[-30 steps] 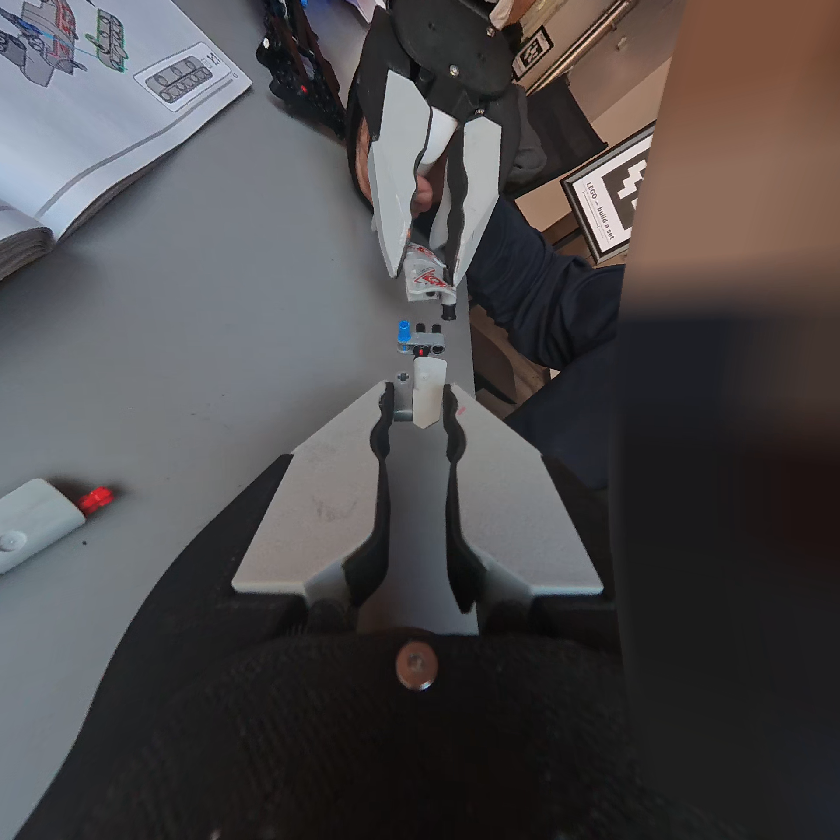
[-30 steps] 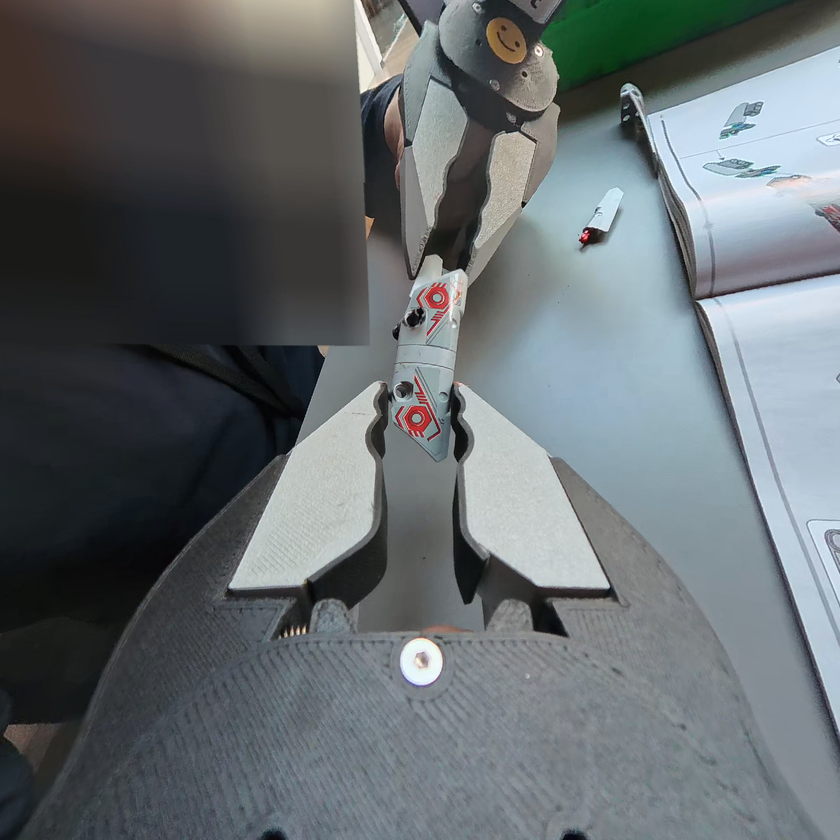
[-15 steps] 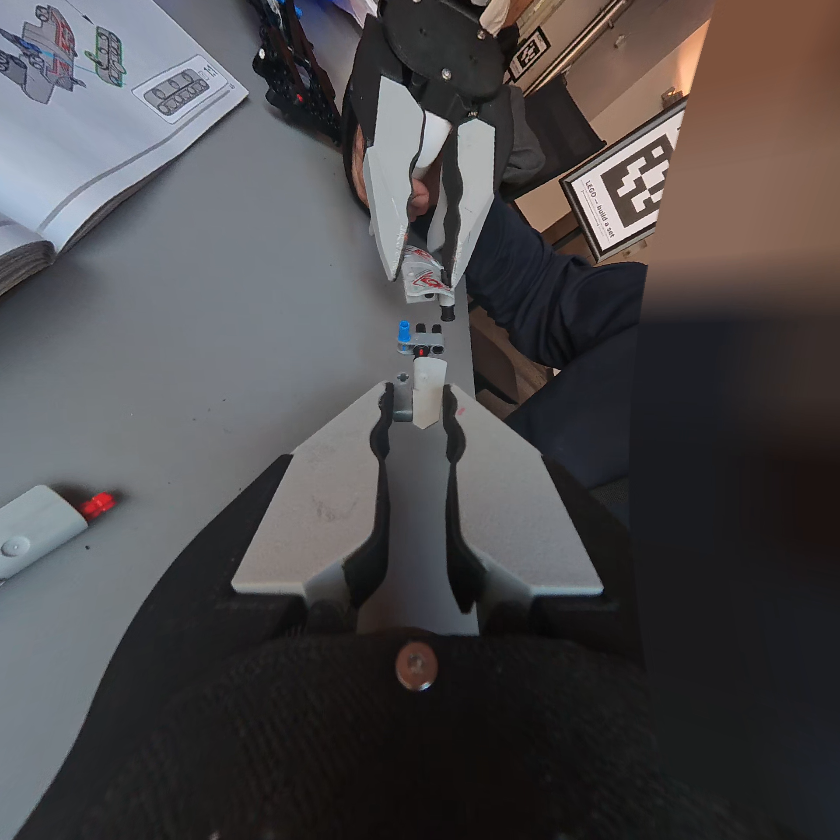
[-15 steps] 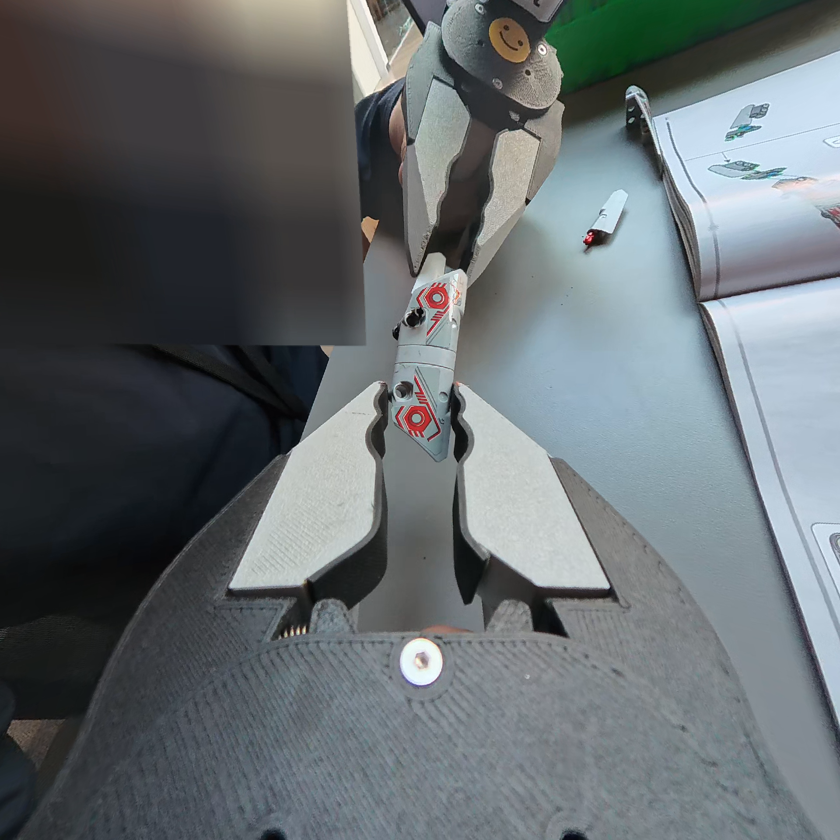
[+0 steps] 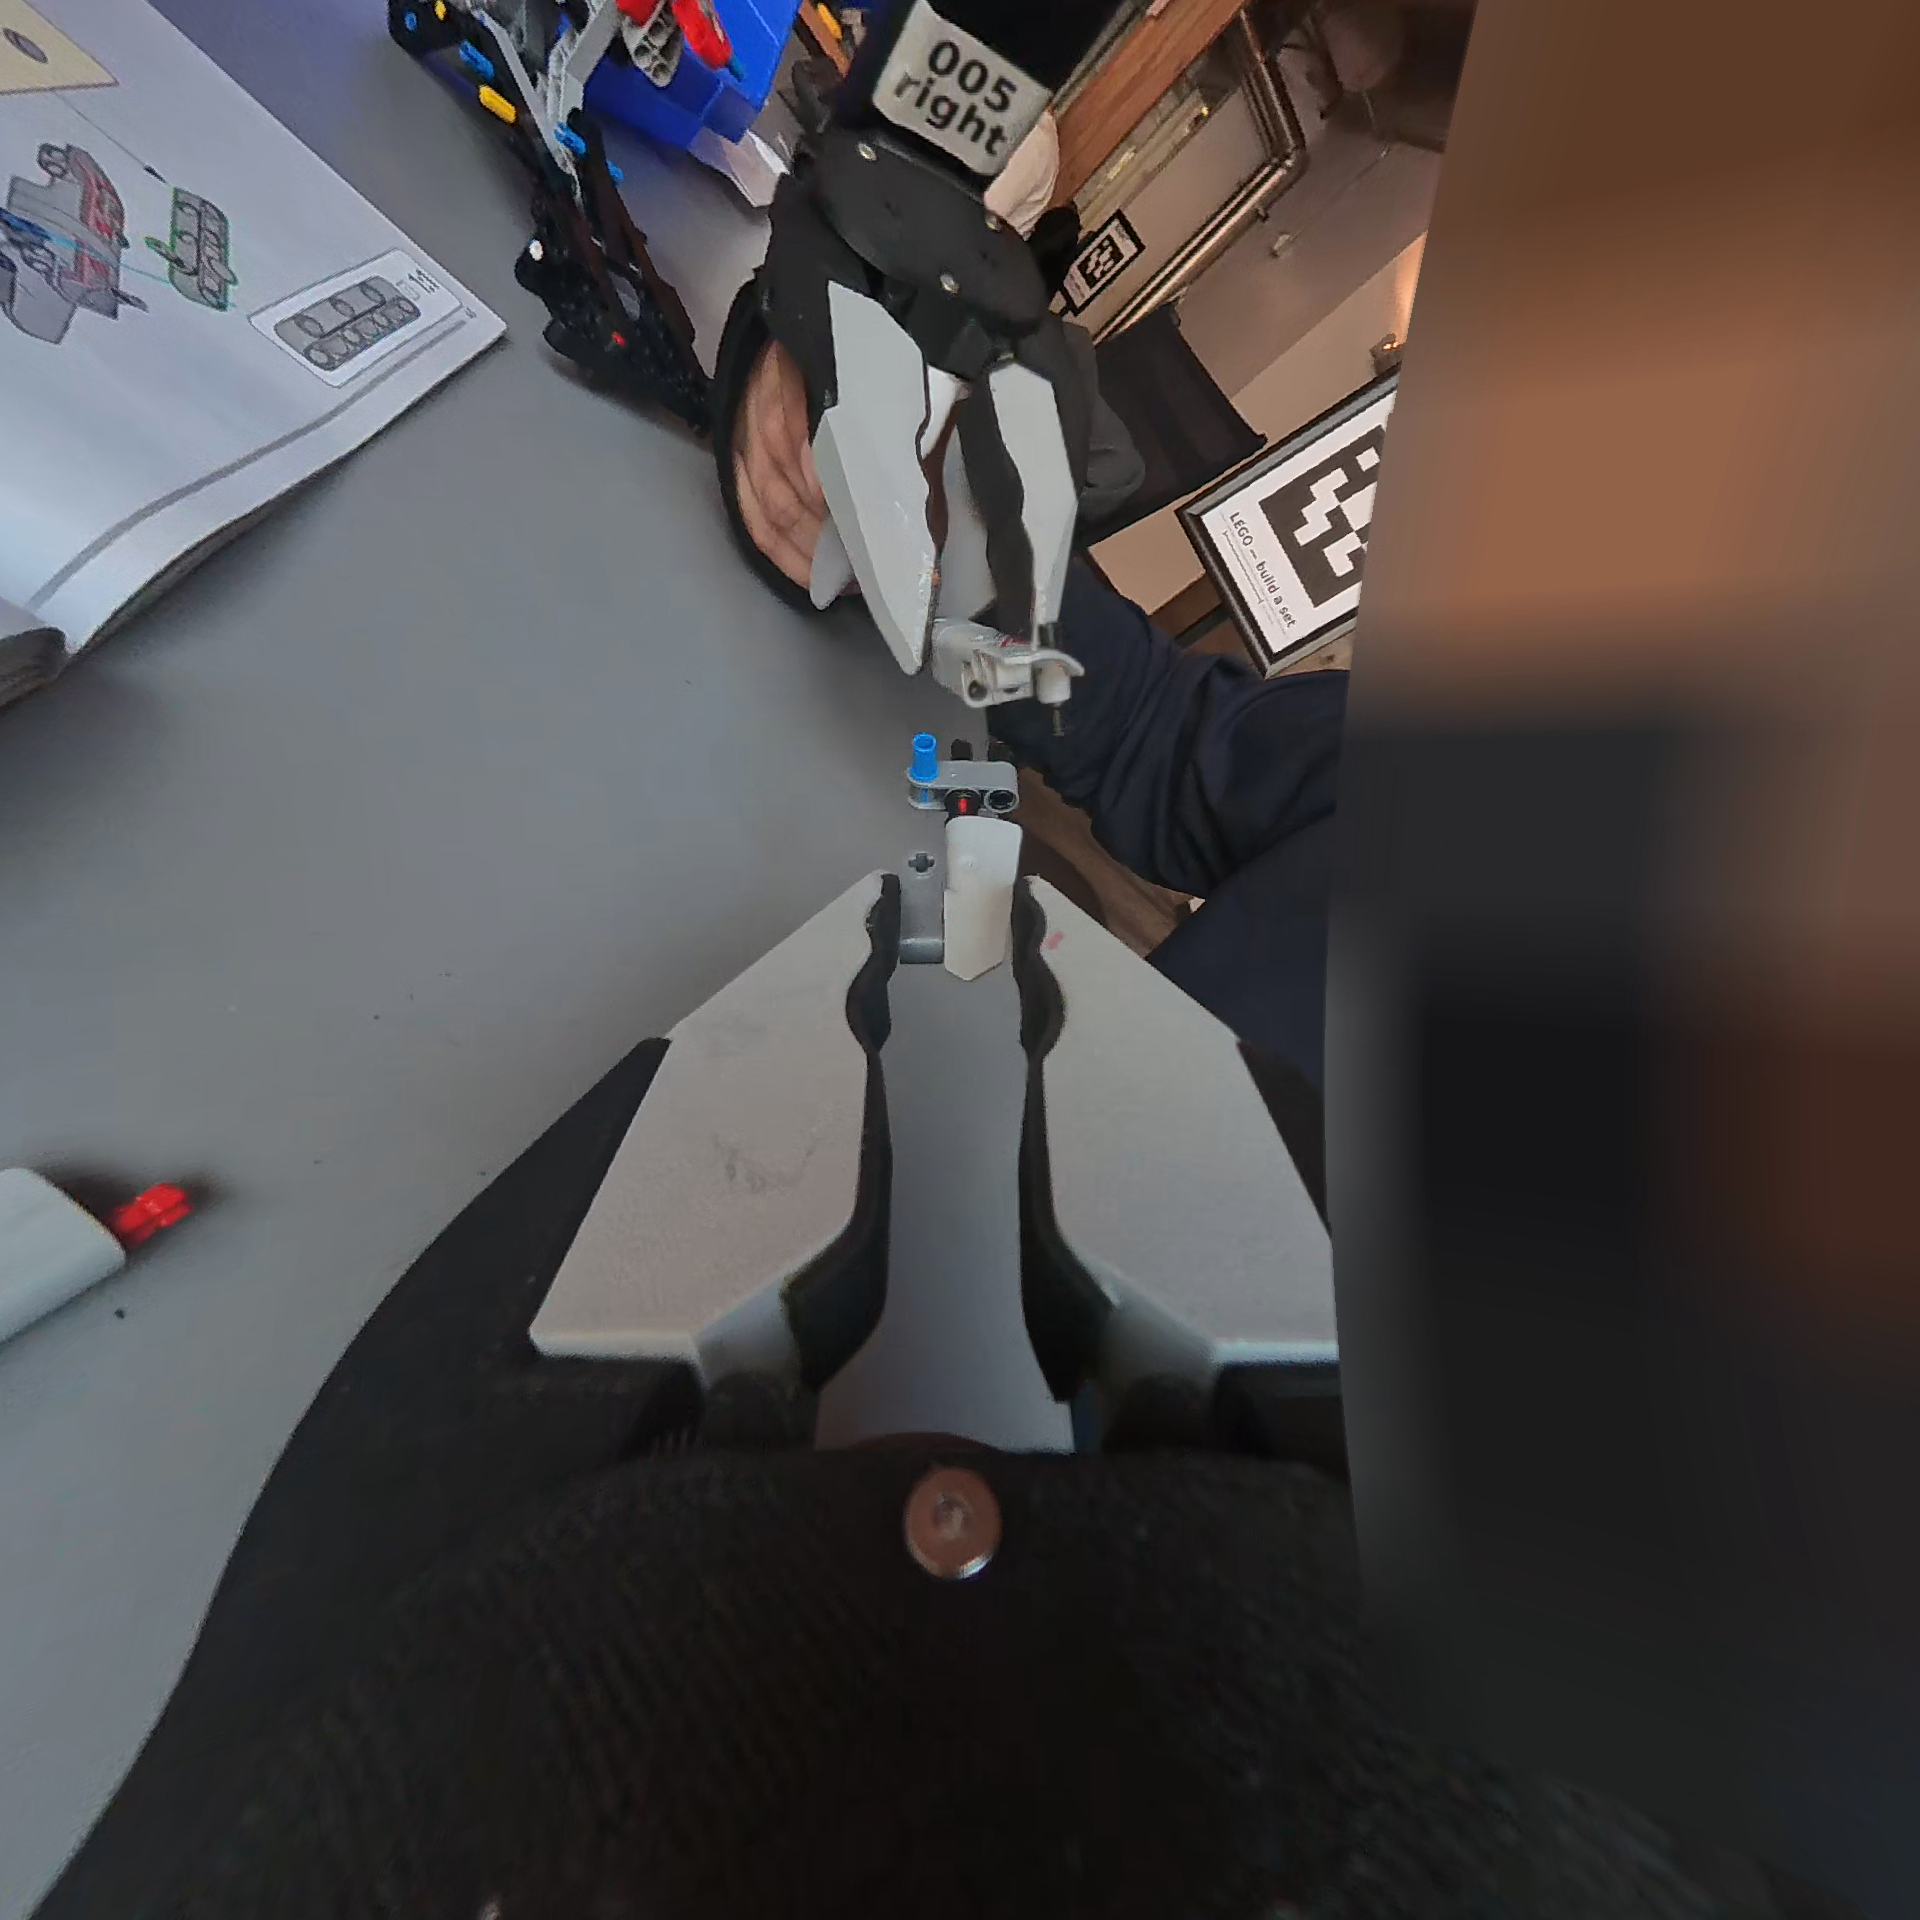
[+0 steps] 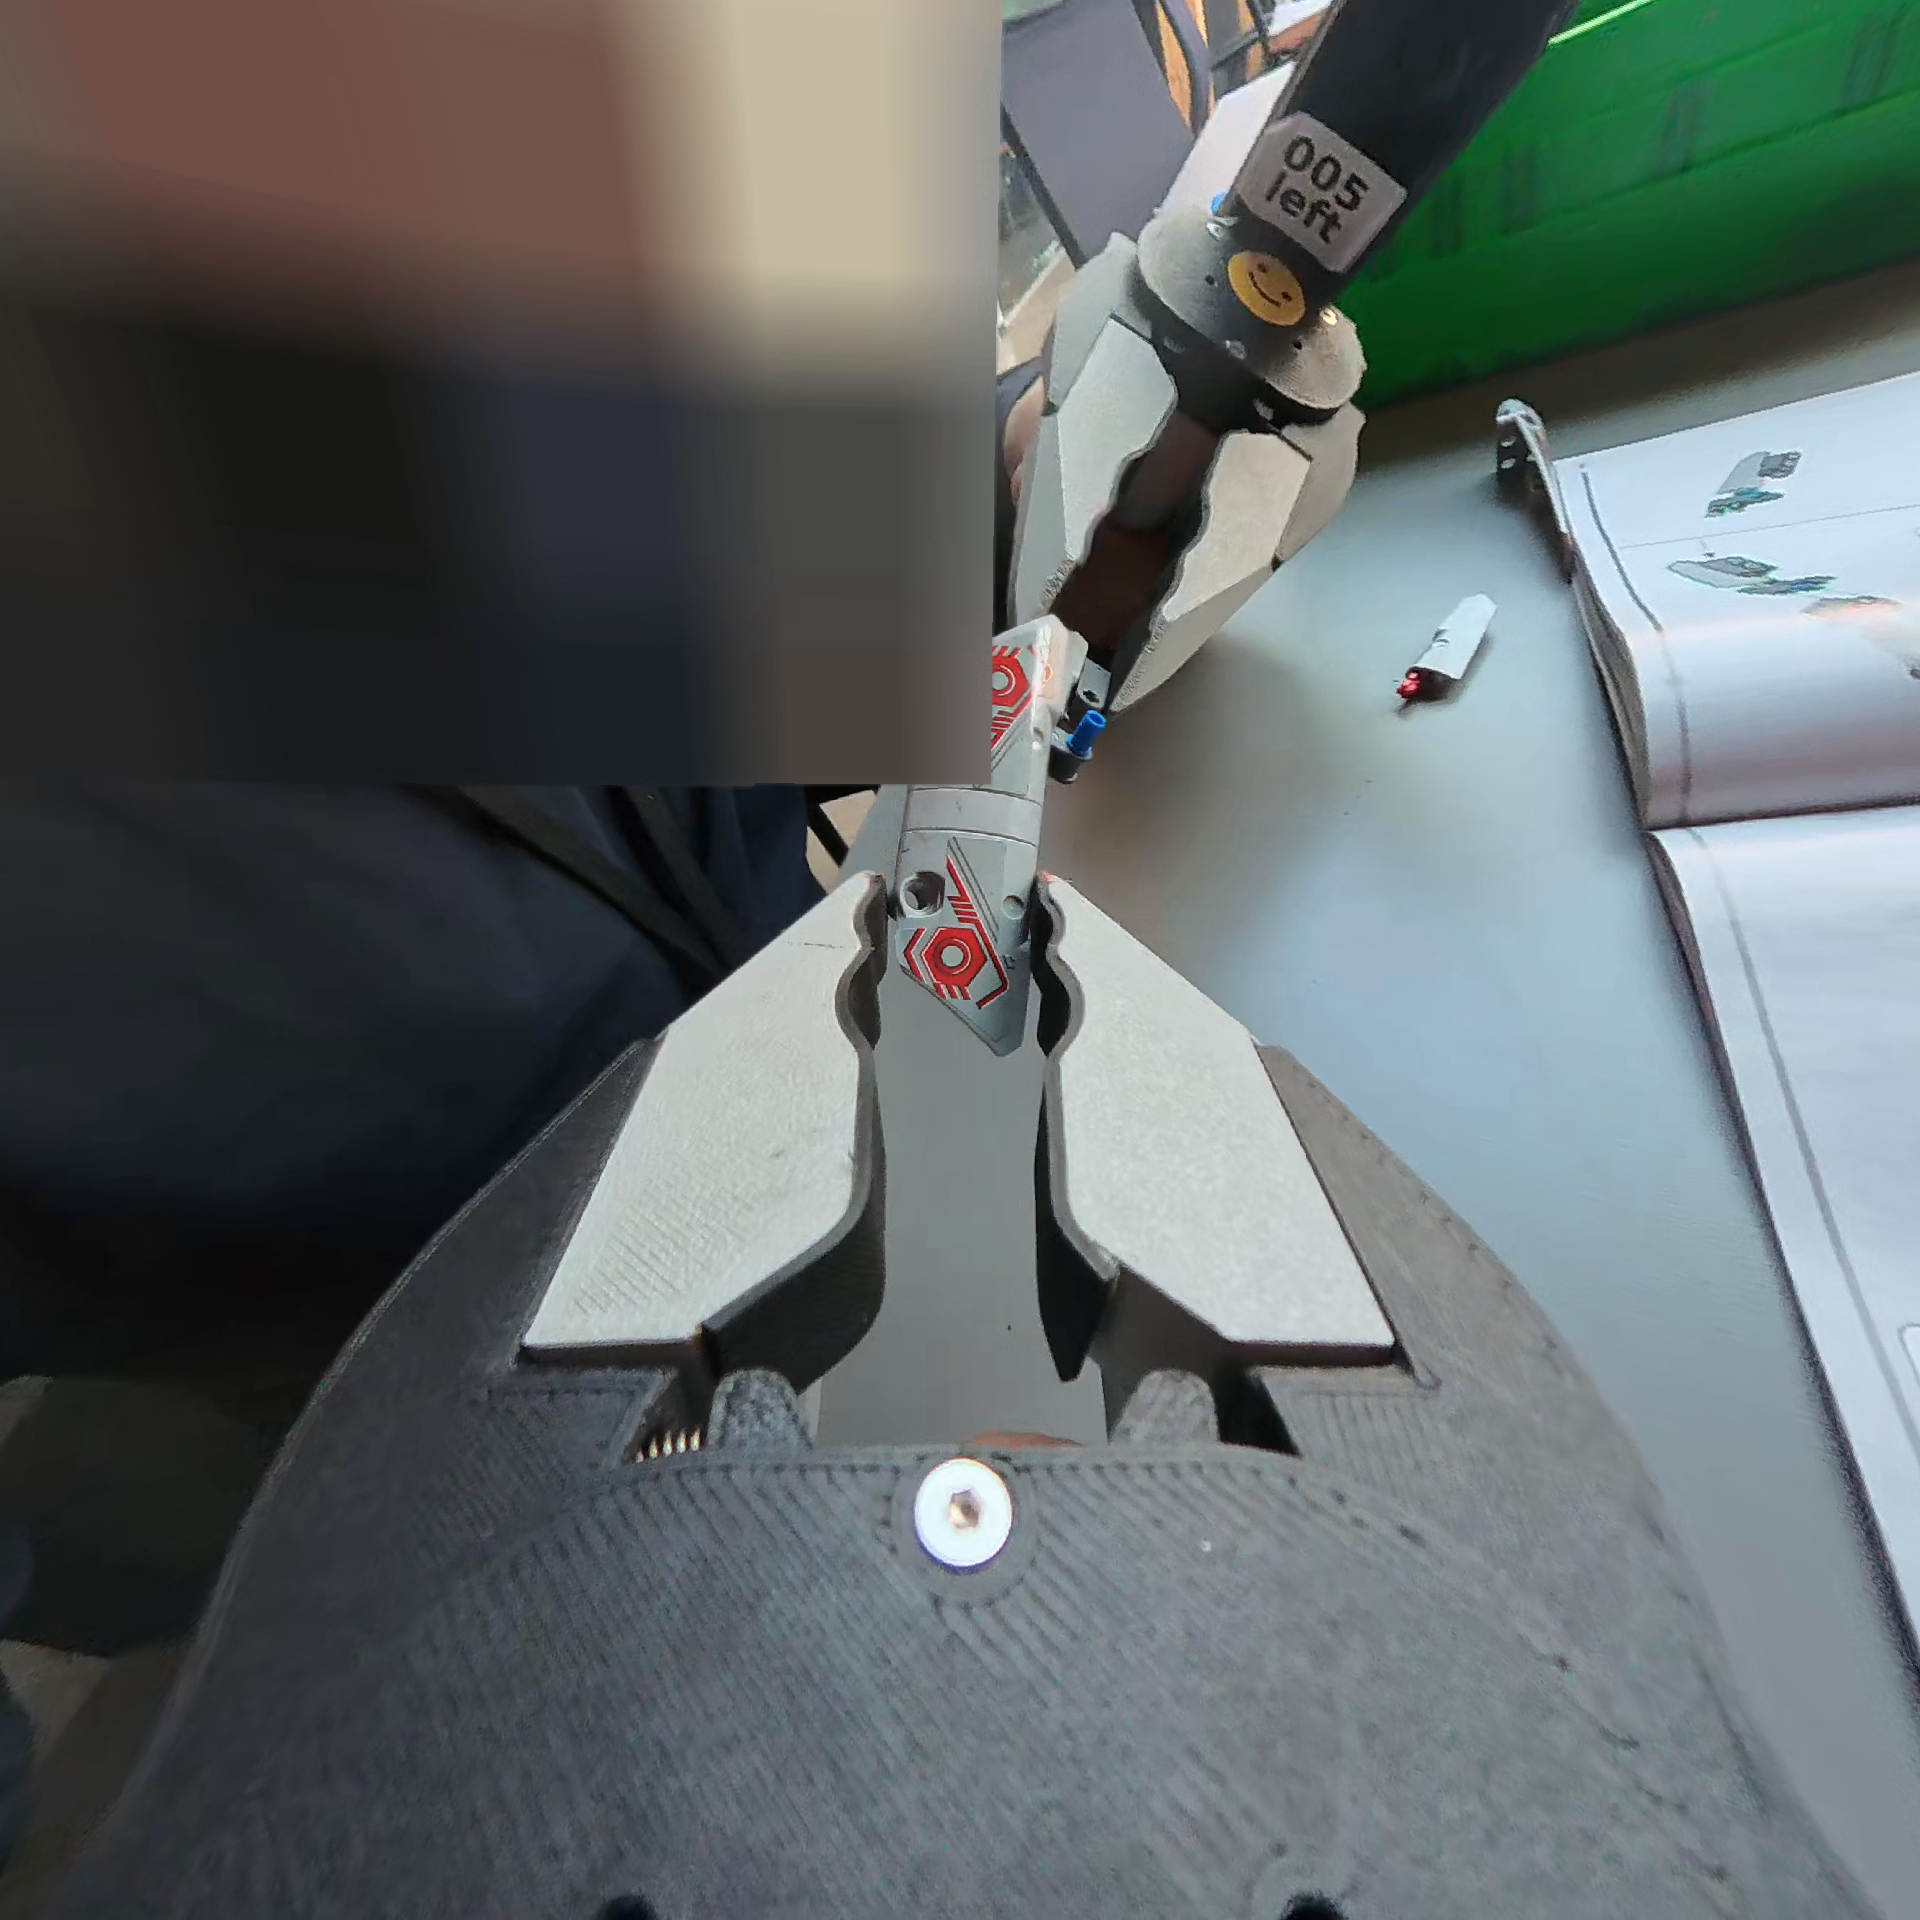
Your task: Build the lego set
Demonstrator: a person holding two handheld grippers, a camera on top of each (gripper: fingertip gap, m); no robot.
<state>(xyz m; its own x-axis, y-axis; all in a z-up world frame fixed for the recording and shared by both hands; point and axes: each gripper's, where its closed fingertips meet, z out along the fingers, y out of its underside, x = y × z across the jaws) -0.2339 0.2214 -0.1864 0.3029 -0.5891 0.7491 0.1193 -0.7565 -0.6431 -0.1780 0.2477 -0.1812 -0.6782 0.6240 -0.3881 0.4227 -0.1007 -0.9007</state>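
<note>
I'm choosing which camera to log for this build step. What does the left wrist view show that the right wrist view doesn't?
Only the left wrist view shows the dark, partly built lego model beyond the open instruction booklet, the blue parts bin and the framed black-and-white marker card.

Only the right wrist view shows the green wall and the red hexagon print on the grey lego panel in the right gripper.

Both show the grey table, both grippers, each shut on a lego piece, and the small grey piece with a red tip.
</note>
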